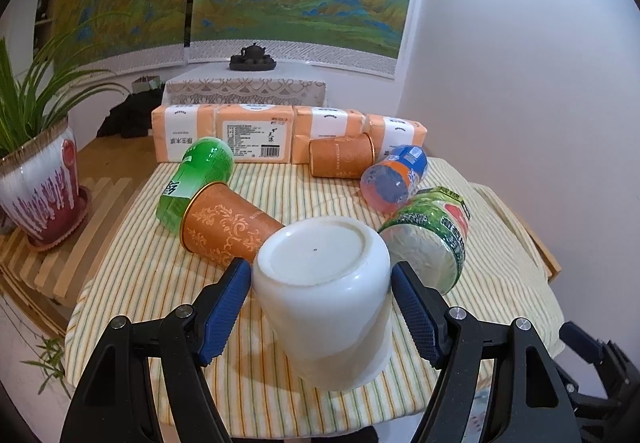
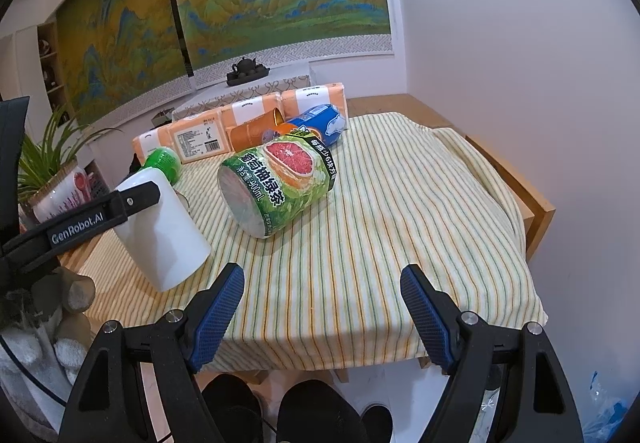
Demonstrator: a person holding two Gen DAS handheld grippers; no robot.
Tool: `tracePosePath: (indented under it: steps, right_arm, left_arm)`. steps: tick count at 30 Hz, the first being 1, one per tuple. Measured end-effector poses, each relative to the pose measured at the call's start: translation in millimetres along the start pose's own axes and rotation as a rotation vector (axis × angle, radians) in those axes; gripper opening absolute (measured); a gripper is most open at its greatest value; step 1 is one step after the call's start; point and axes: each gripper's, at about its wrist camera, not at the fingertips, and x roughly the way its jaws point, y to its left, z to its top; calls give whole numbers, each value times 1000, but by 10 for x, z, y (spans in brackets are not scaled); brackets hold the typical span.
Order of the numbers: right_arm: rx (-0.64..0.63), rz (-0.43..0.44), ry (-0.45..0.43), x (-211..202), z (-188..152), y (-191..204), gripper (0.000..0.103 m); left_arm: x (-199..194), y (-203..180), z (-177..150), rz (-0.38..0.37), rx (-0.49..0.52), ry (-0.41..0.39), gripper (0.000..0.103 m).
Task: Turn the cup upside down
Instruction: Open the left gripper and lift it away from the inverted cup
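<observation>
Both our grippers gape wide: left gripper [image 1: 320, 275] flanks the inverted white ceramic cup [image 1: 324, 295] untouched, right gripper [image 2: 322, 285] empty near the "900mL" green-labelled grapefruit tea bottle [image 2: 276, 183]

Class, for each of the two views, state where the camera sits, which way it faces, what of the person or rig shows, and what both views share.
Left wrist: on the left tool, facing forward at the white cup standing base-up between its open fingers.
Right wrist: on the right tool, open over the striped cloth, facing the wall; the left tool's arm and the person's feet show.
Shared: the cup, grapefruit tea bottle, tissue packs.
</observation>
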Motion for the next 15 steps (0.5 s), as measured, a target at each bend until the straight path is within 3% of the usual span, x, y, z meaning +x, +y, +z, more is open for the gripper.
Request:
tracePosePath:
  steps: [11, 13, 15]
  right_arm:
    - [2, 4, -1, -21, -1, -6, 77]
    - [3, 4, -1, -29, -2, -7, 77]
    - [7, 3, -2, -40, 0, -12, 77]
  left_arm:
    - [-61, -186, -95, -20, 70, 9, 76]
    - [-73, -192, -96, -26, 71, 8, 79]
    - [-96, -197, -99, -36, 73, 2, 89]
